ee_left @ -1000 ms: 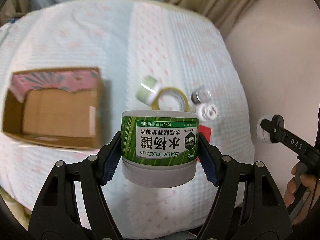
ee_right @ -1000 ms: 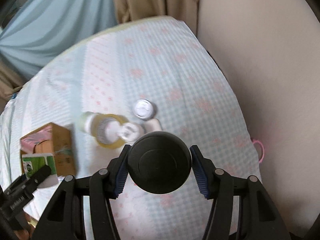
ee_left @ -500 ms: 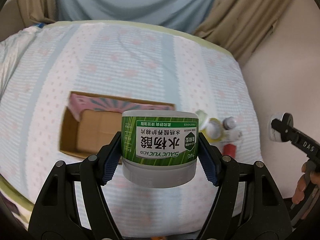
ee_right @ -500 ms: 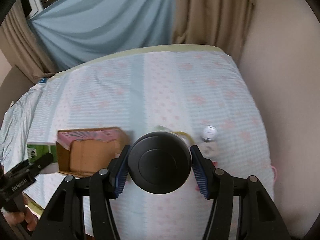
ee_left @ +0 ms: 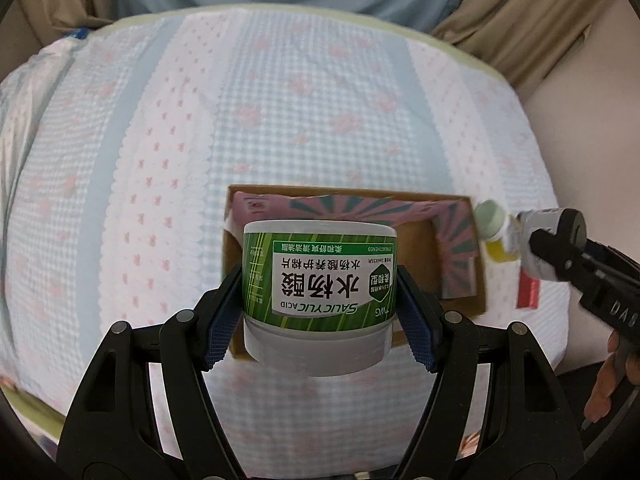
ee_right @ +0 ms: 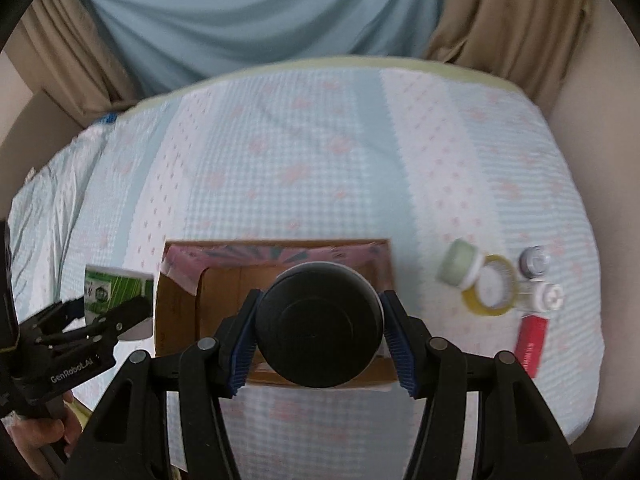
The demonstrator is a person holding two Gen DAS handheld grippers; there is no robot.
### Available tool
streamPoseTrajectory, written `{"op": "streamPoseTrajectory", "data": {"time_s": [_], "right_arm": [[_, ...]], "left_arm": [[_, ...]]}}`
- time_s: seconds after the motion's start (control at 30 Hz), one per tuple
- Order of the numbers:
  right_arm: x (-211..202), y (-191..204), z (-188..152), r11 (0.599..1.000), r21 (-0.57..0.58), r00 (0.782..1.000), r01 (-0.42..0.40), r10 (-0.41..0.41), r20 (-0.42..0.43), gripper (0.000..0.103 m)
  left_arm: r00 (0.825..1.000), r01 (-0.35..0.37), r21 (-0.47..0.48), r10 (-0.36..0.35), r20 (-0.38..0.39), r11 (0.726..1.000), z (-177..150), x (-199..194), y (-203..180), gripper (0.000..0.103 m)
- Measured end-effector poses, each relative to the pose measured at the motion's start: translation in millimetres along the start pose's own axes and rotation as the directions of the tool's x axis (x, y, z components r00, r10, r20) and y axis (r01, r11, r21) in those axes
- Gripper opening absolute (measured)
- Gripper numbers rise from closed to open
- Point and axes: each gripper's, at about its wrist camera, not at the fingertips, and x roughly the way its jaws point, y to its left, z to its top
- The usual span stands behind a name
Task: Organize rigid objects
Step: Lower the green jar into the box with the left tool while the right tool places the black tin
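Bed carried an open cardboard box, pink-lined. Left claw was clamped on a green-labelled salicylic acid jar, held upside down, white lid lowest, over the box's near edge. Right claw gripped a black-lidded round jar above the box. Tape roll, small jars and red packet lay right of the box.

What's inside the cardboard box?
The cardboard box shows a pink patterned lining along its back wall and bare brown floor. The black-lidded jar in the right gripper covers the middle, so that part stays hidden.
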Motion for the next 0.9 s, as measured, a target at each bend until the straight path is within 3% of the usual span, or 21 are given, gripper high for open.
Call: {"op": "streamPoseTrajectory", "data": {"time_s": [0.27, 0.53, 0.77, 0.9], "right_arm": [[74, 27, -4, 0.997, -0.08, 0.991, 0.018, -0.028, -0.131, 0.054], [144, 16, -19, 0.994, -0.108, 0.973, 0.004, -0.029, -0.23, 0.054], [172, 18, -32, 0.988, -0.149, 0.957, -0.032, -0.013, -0.289, 0.054], [175, 20, -33, 0.985, -0.169, 0.96, -0.047, -0.003, -0.281, 0.054]], "left_arm": [[0.996, -0.02, 0.042, 0.024, -0.086, 0.999, 19, 59, 9, 0.068], [0.98, -0.024, 0.093, 0.042, -0.195, 0.995, 22, 126, -6, 0.068], [0.955, -0.048, 0.087, 0.072, -0.287, 0.995, 19, 172, -9, 0.068], [0.952, -0.041, 0.101, 0.069, -0.299, 0.994, 20, 181, -10, 0.068]]}}
